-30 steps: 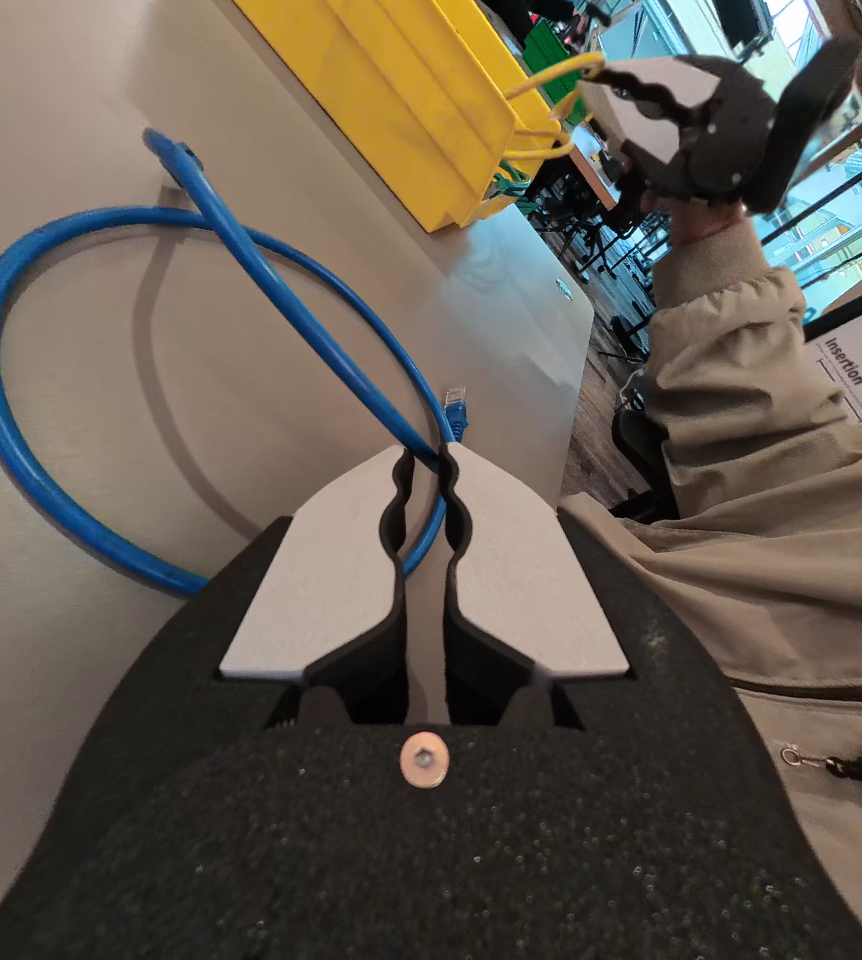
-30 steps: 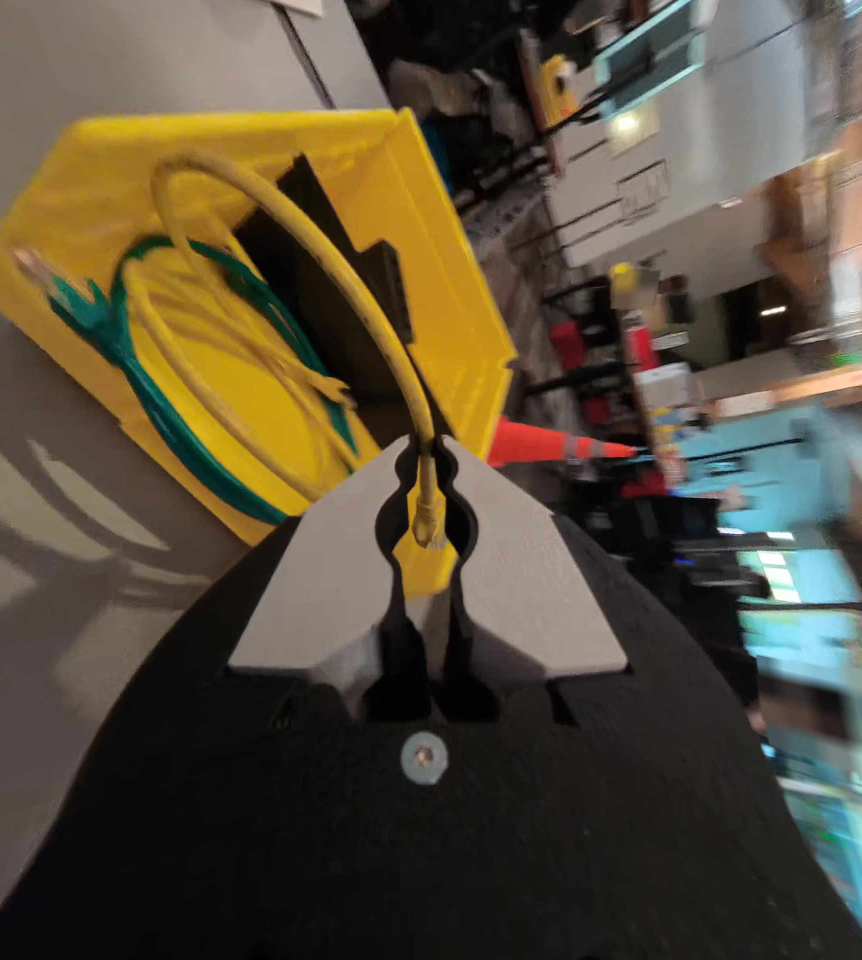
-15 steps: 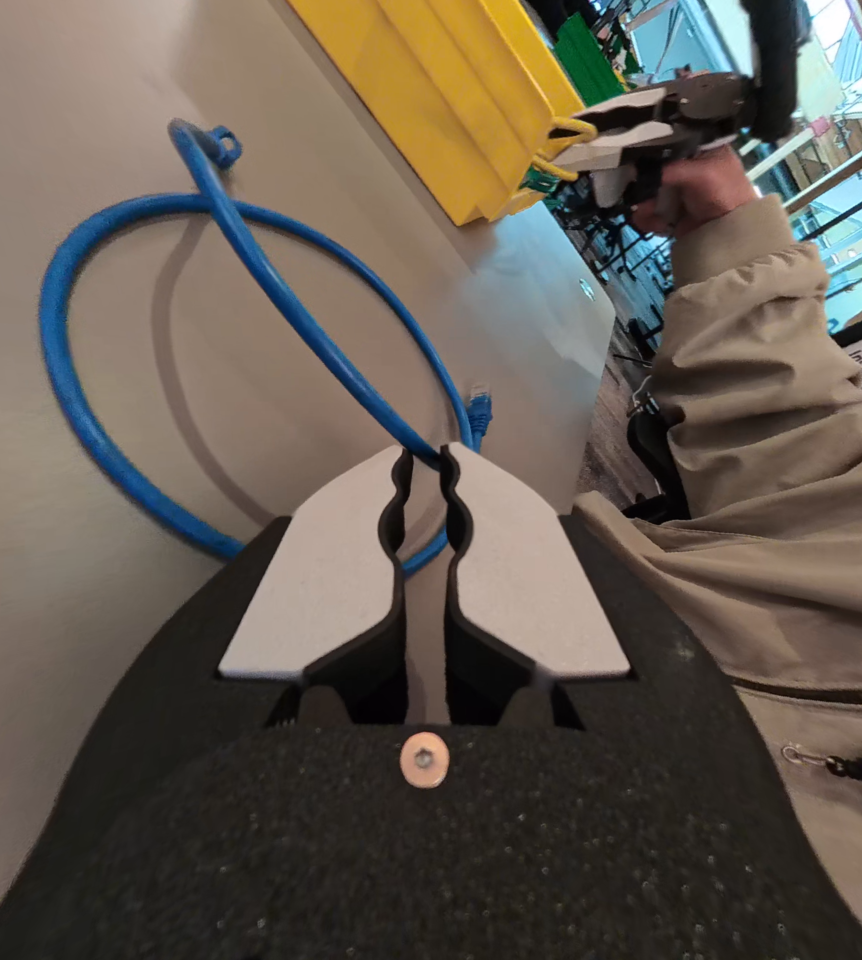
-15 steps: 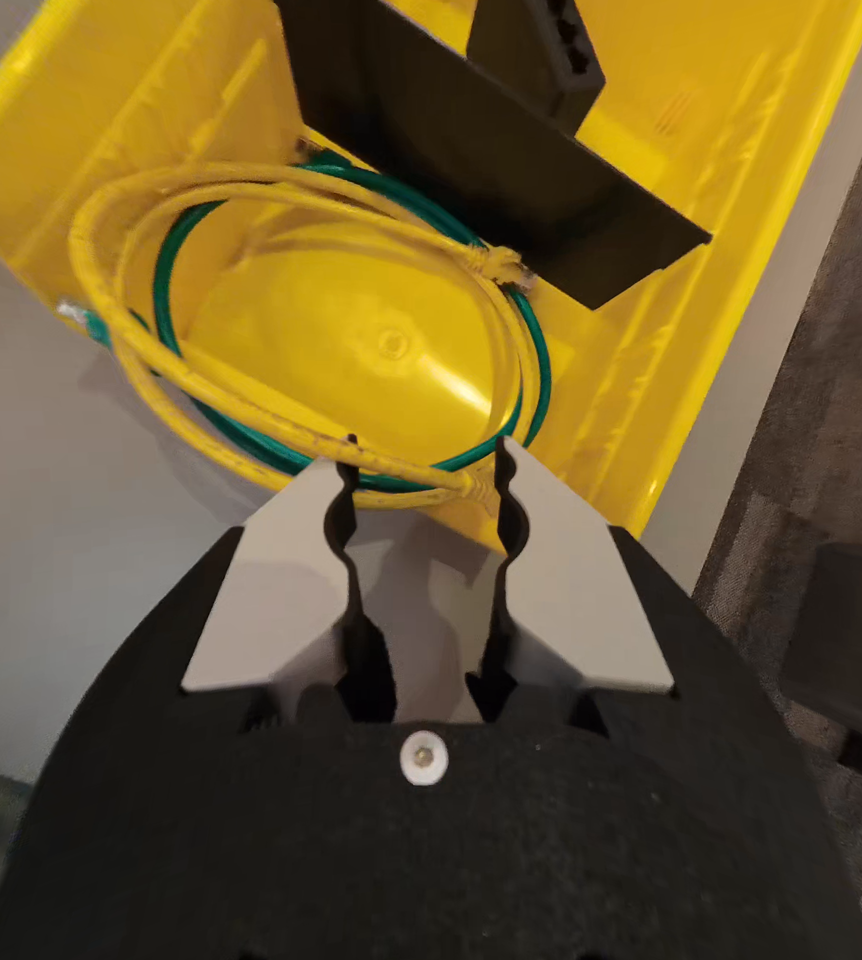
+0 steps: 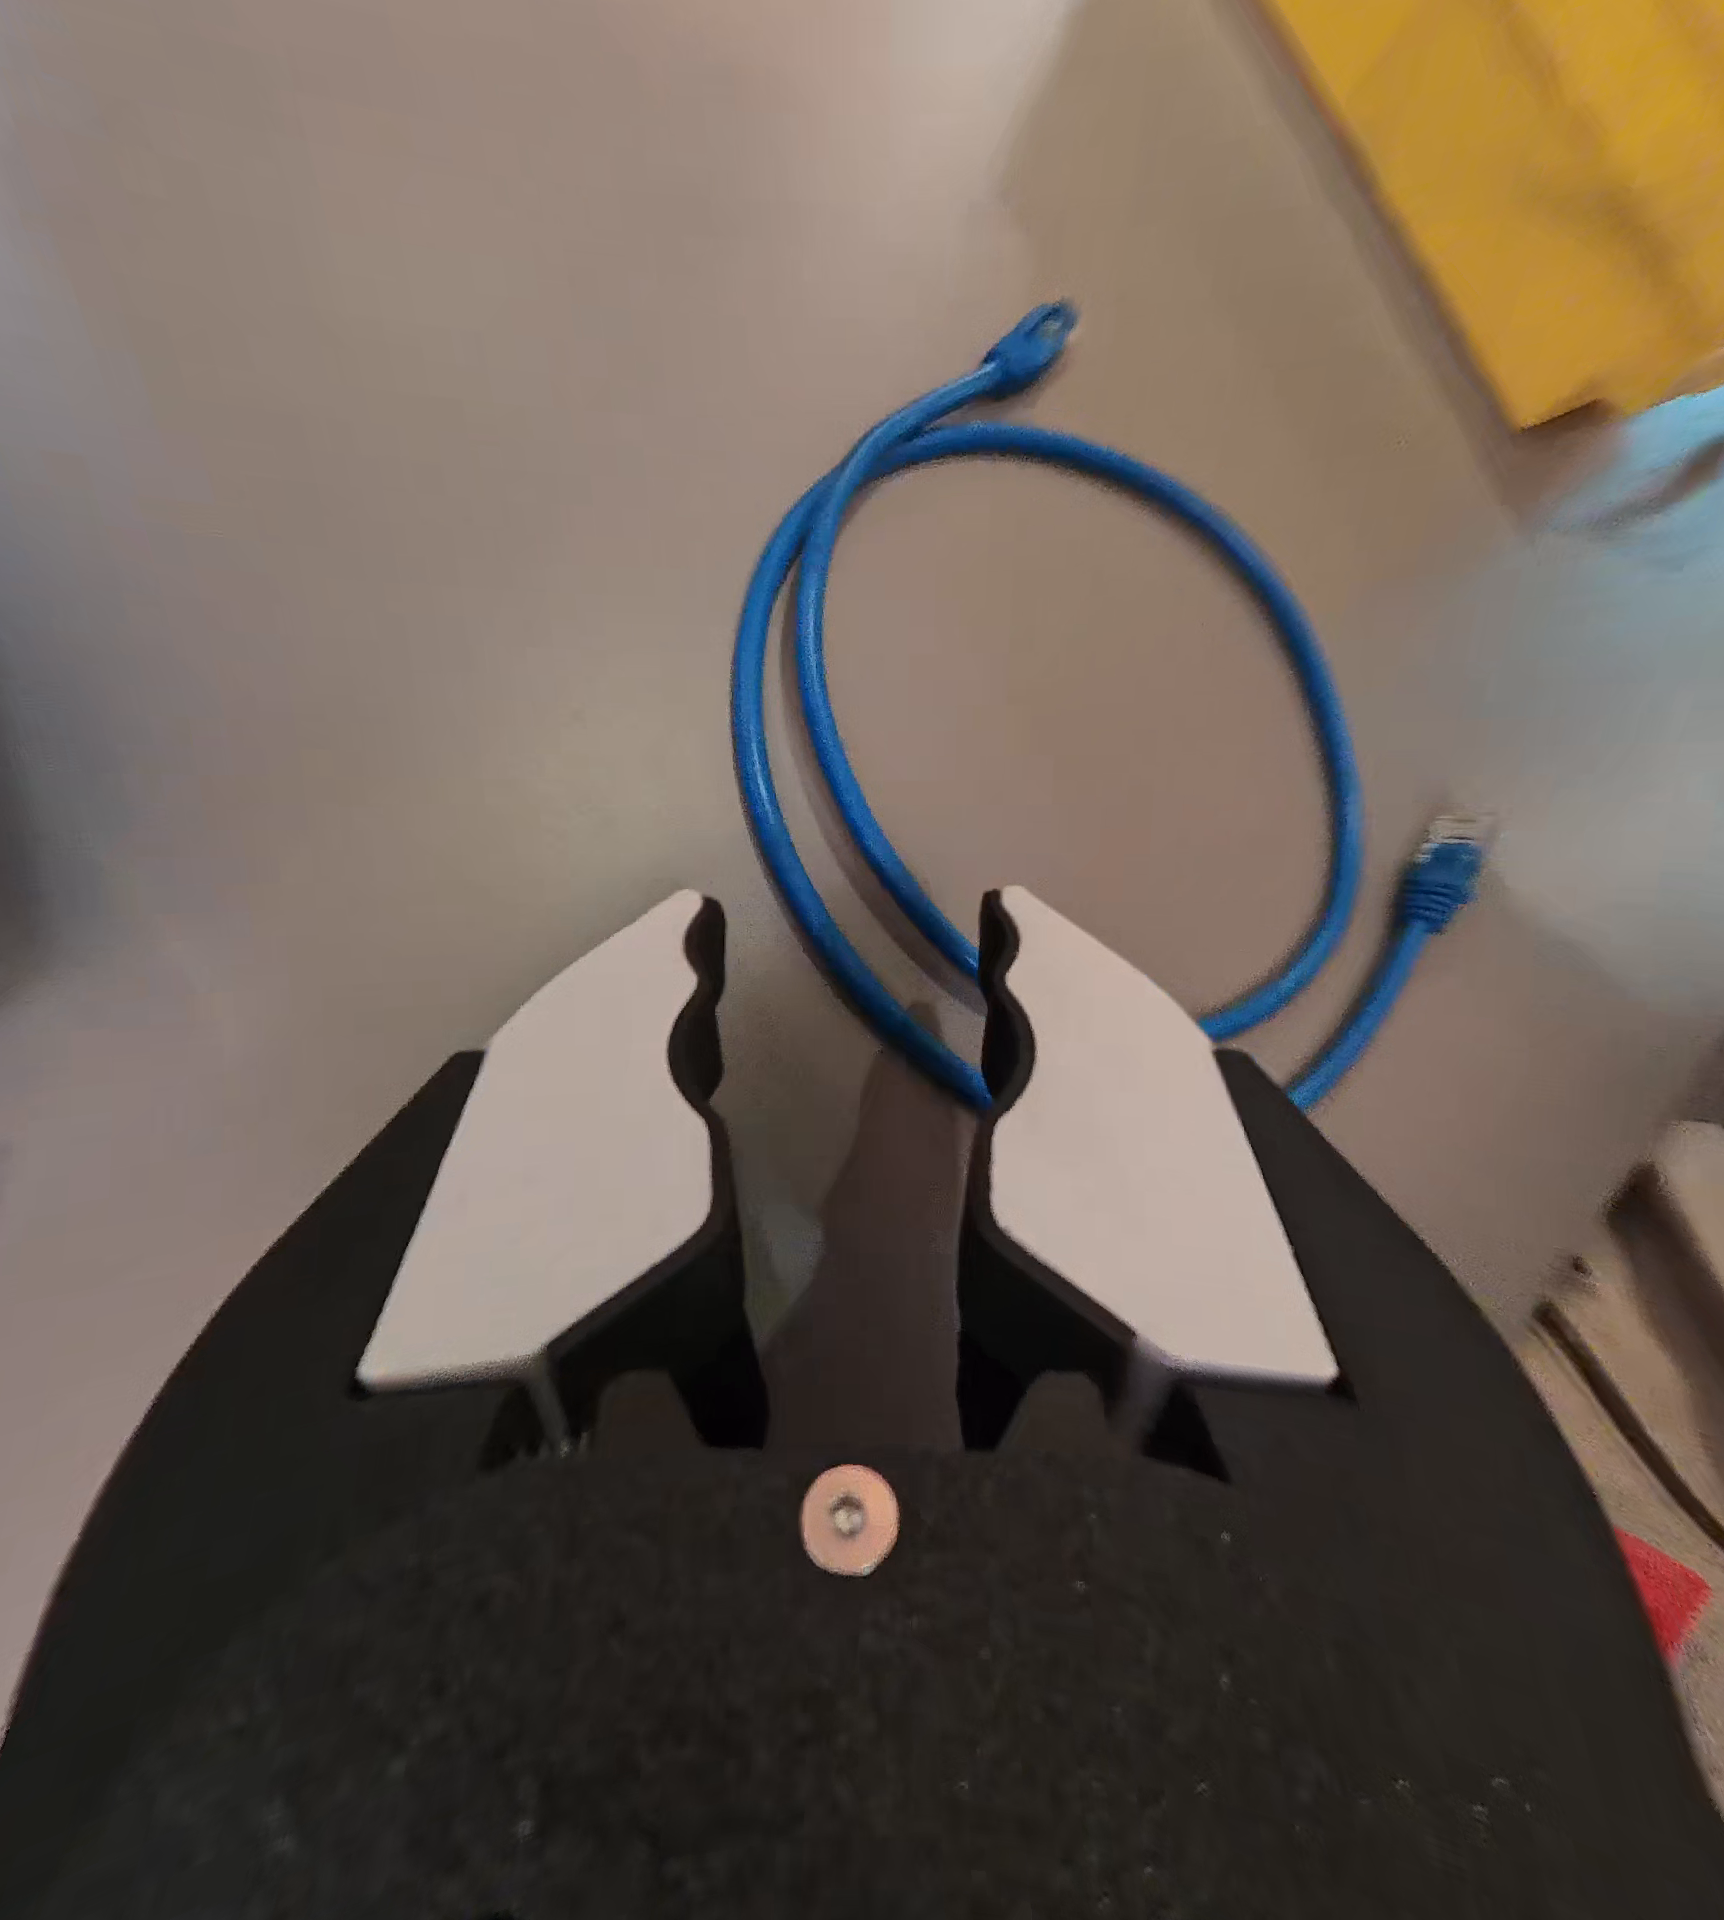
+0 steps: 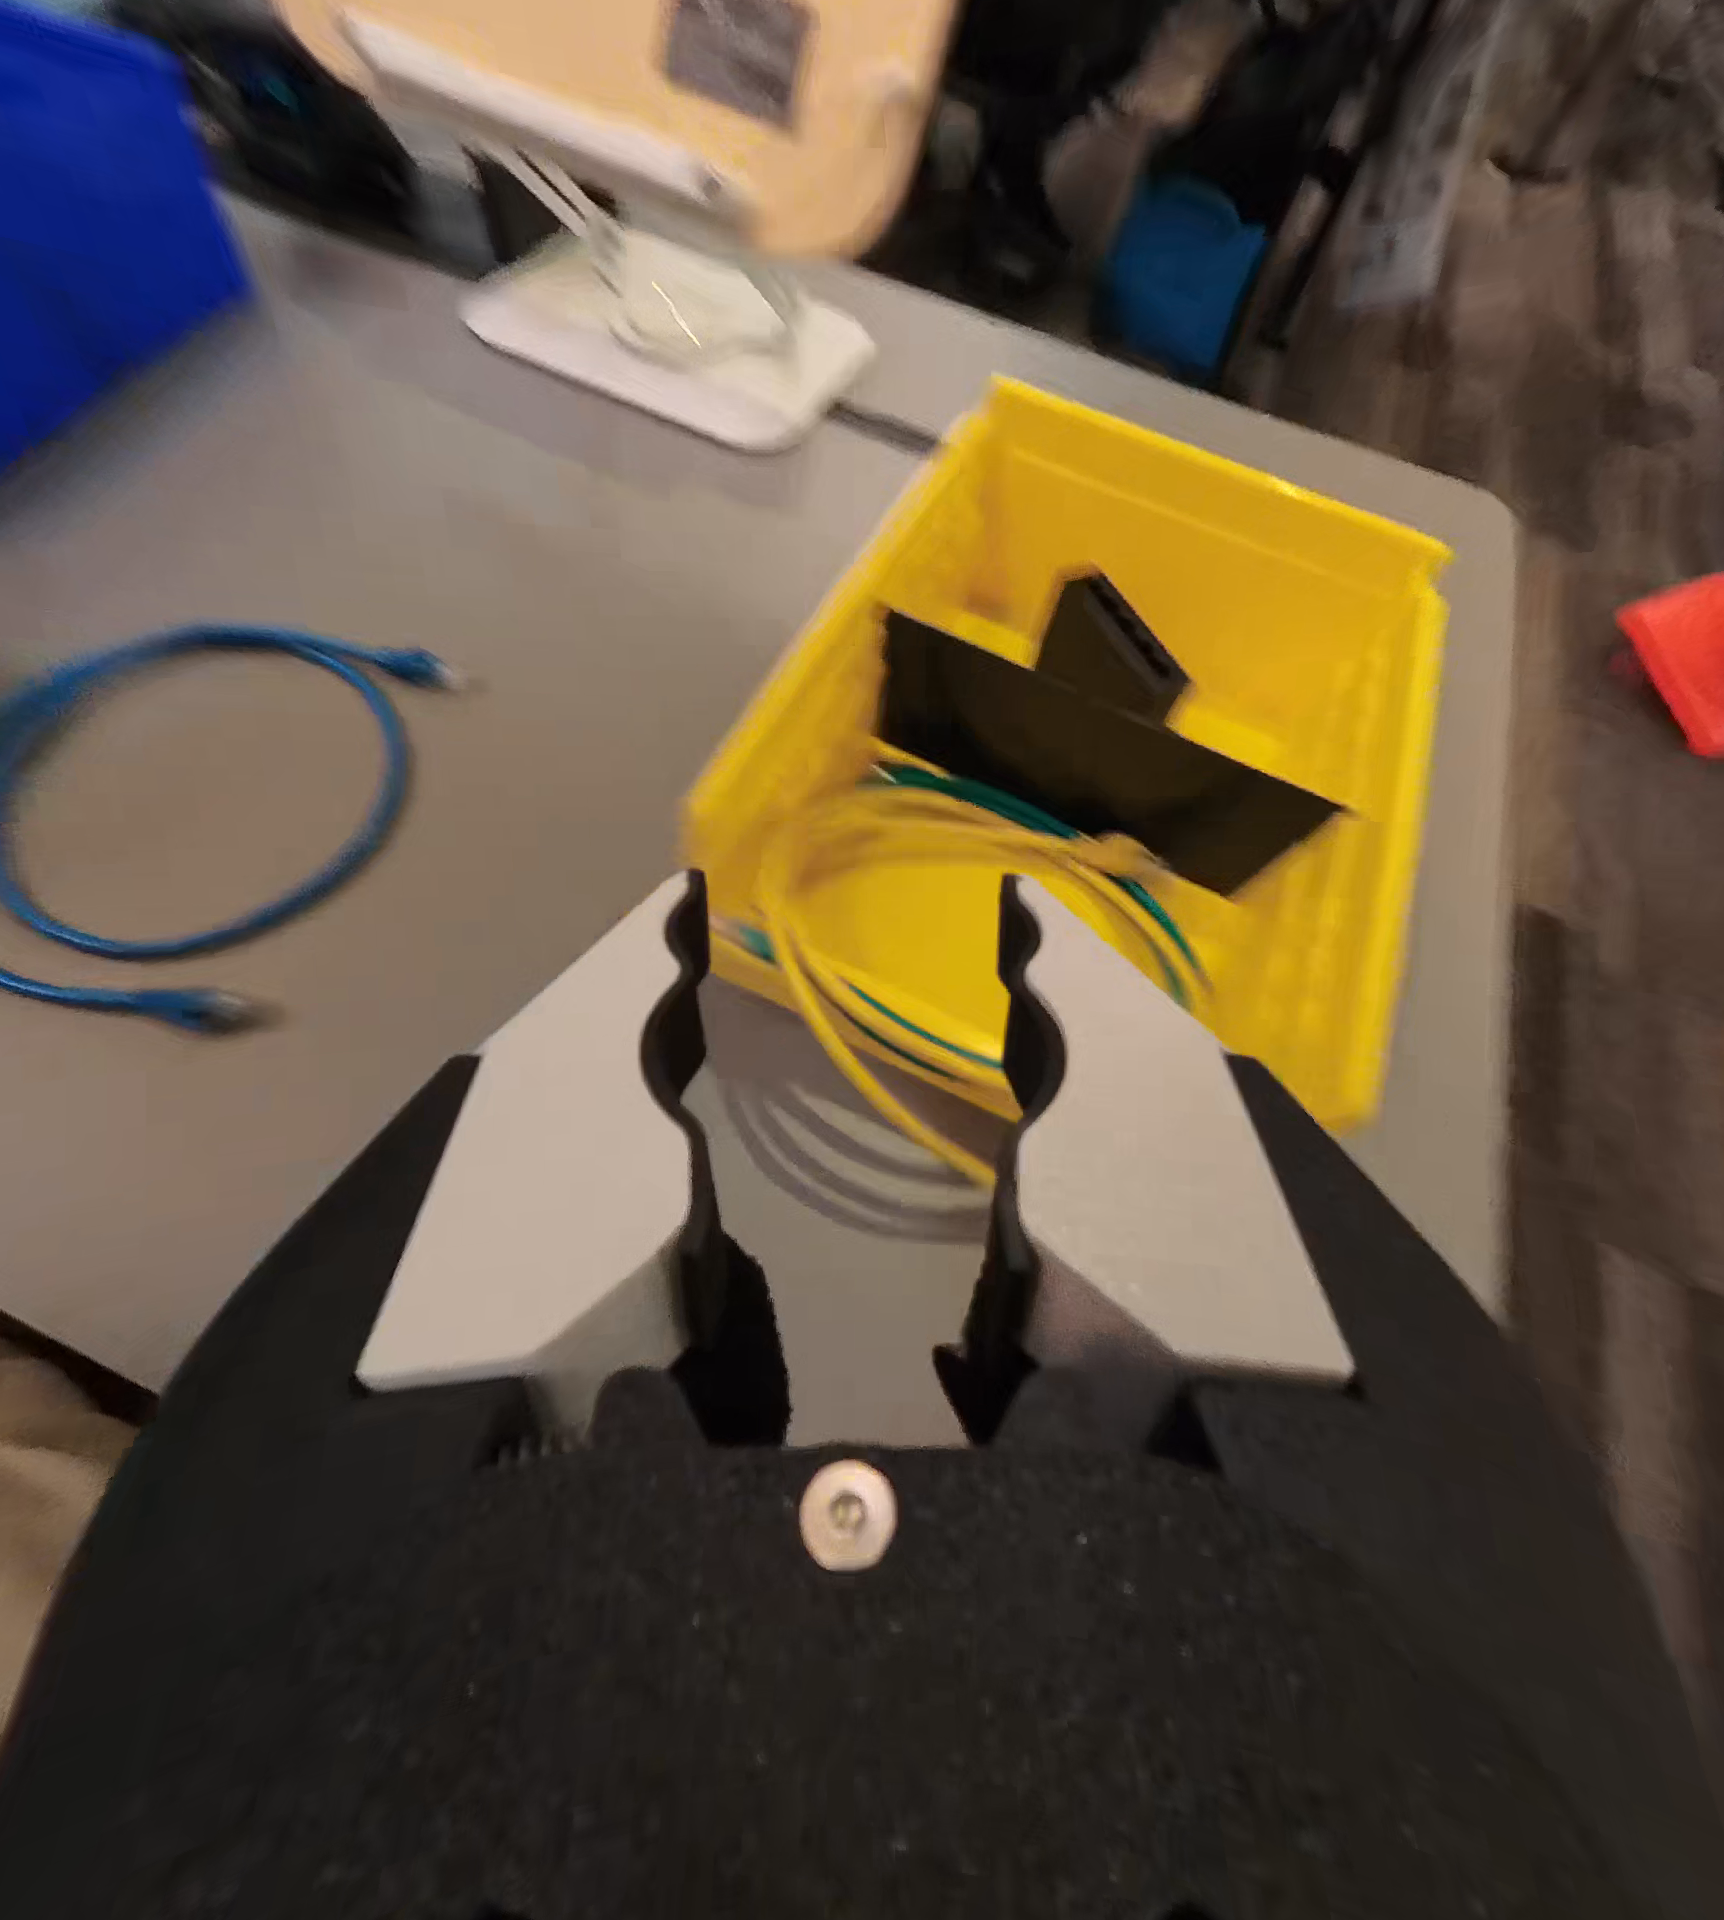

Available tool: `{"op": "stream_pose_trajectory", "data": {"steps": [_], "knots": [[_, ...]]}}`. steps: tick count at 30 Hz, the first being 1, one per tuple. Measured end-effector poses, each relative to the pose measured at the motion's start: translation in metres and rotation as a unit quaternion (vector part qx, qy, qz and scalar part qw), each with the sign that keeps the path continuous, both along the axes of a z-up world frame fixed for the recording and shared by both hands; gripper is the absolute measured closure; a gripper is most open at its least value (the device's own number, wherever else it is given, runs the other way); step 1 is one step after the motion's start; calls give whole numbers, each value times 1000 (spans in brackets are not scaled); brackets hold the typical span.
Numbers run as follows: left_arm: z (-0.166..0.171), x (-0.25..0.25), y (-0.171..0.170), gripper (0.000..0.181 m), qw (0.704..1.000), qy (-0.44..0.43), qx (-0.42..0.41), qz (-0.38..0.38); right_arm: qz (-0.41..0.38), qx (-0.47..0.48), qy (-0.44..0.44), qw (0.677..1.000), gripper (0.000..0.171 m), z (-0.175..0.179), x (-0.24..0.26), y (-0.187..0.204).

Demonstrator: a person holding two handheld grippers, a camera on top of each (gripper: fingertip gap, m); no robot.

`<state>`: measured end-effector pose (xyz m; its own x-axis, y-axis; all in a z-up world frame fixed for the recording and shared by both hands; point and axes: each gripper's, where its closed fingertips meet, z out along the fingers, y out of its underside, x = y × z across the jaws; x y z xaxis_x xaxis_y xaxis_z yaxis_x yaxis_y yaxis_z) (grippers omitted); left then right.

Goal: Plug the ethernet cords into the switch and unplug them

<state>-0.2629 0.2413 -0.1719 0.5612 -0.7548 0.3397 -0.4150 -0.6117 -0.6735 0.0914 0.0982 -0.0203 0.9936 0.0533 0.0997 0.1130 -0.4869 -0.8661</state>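
both grippers have released: the left gripper (image 5: pixel 851 909) stands wide above the blue cord (image 5: pixel 1294 665) ahead of its fingers, the right gripper (image 6: pixel 850 899) wide before the yellow cord (image 6: pixel 842 997), so no cord remains plugged.

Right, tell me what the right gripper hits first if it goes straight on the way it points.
Probably the yellow cord spilling over the low front edge of the yellow bin. It lies just ahead of the right gripper, whose jaws stand open and empty. Depth is unclear.
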Motion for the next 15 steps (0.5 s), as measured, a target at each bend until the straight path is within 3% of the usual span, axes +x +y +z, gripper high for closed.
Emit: {"op": "stream_pose_trajectory", "data": {"steps": [1,5,9,12,15], "knots": [[-5,3,3,132,1000,25,6,6,22,28,20,999,117,2,-22,8],[-18,18,13,128,994,103,41,19,134,92,133,978,125,-9,-123,36],[-22,27,21,152,983,166,84,14,244,77,238,937,126,-39,-204,42],[-22,34,26,173,976,182,119,4,246,69,244,936,125,-67,-218,46],[-22,38,27,175,971,199,131,-25,220,49,232,946,123,-90,-208,55]]}}
